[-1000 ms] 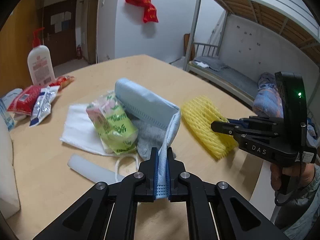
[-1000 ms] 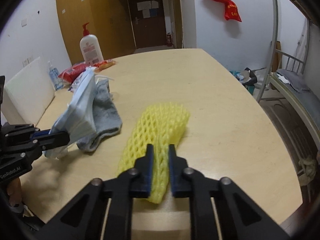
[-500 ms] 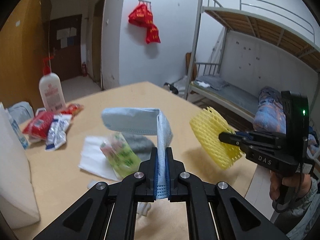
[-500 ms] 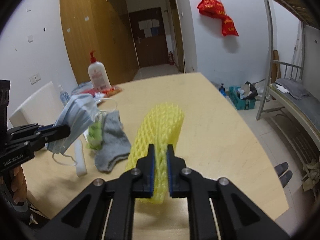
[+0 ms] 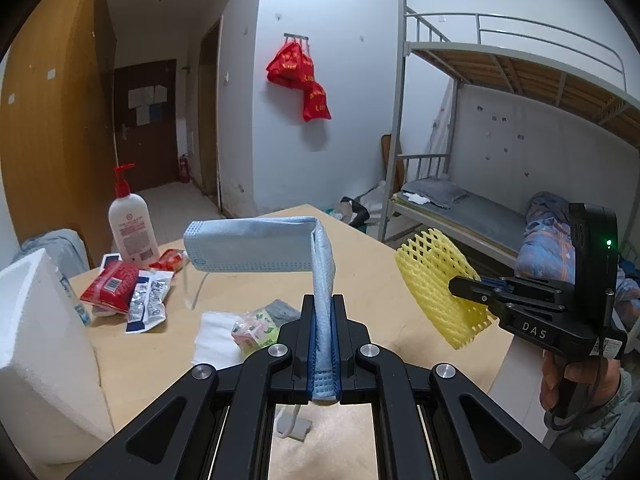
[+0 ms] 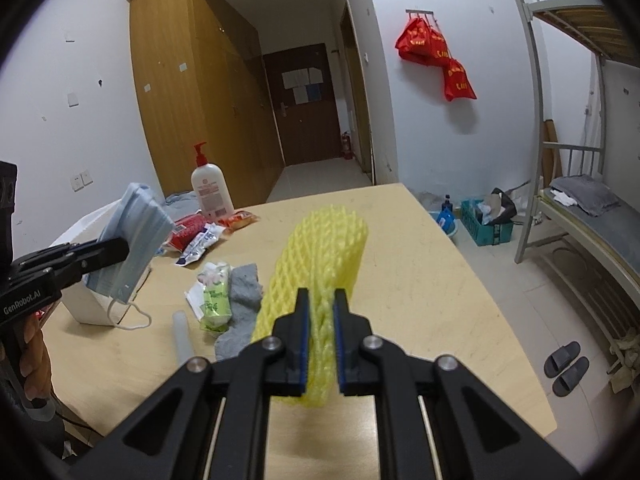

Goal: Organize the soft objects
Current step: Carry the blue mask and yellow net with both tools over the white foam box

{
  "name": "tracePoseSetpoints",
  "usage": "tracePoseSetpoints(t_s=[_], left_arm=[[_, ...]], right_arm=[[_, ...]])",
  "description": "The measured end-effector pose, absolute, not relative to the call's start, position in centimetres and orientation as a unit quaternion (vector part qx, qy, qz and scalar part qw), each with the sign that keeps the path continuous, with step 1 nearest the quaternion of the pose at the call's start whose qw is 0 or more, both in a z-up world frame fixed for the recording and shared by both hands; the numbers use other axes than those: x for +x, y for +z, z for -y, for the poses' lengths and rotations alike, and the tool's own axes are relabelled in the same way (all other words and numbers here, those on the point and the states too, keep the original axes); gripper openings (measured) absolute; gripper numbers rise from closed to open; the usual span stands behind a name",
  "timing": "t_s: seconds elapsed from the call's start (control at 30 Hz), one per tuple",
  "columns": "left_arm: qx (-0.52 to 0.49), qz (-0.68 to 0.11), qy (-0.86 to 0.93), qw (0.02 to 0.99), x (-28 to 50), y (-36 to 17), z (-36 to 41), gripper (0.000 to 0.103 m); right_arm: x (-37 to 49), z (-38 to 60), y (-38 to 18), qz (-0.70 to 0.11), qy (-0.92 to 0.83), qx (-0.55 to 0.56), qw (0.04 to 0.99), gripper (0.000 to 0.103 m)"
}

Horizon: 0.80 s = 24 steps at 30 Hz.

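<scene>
Left wrist view: the left hand-held gripper (image 5: 323,344) is pinching a blue face mask (image 5: 280,248) between its pads, and the mask stands up from the jaws, then folds over to the left, well above the tabletop (image 5: 372,276). One ear loop dangles free under the folded part. Off to the right, the right hand-held gripper (image 5: 460,285) is clamped on a yellow foam net (image 5: 440,280), holding it in the air beside the tabletop's edge.

Right wrist view: the right hand-held gripper (image 6: 321,340) has the yellow foam net (image 6: 320,256) squeezed between its pads, the net rising upright ahead of the camera. On the left, the left hand-held gripper (image 6: 116,254) grips the blue face mask (image 6: 130,240), its white loop hanging down.

Down on the tabletop (image 6: 420,280) lie a grey sock (image 6: 240,296), a green tissue pack (image 6: 214,296) touching it, and a pale tube (image 6: 182,334) just beside them. Further back stand a lotion bottle (image 6: 210,188) and some red snack packets (image 6: 192,230). A white foam box (image 5: 36,352) sits at the left edge.
</scene>
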<state>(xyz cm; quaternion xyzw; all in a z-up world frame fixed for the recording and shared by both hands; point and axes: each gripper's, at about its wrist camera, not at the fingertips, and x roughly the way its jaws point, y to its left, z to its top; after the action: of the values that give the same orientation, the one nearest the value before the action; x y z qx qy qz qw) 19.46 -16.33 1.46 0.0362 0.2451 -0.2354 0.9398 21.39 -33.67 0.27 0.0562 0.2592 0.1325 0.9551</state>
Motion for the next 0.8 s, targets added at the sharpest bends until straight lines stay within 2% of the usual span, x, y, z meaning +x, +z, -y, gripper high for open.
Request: tracePoseSetpoints(t_s=[0.43,0.8], left_arm=[[0.045,-0.229,-0.204,0.951,16.5,3.0,14.7,0.007],[0.048,-0.207,-0.148,0.966,10.9,4.5,11.7,0.007]], right_arm=[[19.5,32.1,1.9,-0.226,0.163,0.061,0.958,0.013],[17.9,28.5,3.5,-0.194,0.222,0.053,0.954,0.013]])
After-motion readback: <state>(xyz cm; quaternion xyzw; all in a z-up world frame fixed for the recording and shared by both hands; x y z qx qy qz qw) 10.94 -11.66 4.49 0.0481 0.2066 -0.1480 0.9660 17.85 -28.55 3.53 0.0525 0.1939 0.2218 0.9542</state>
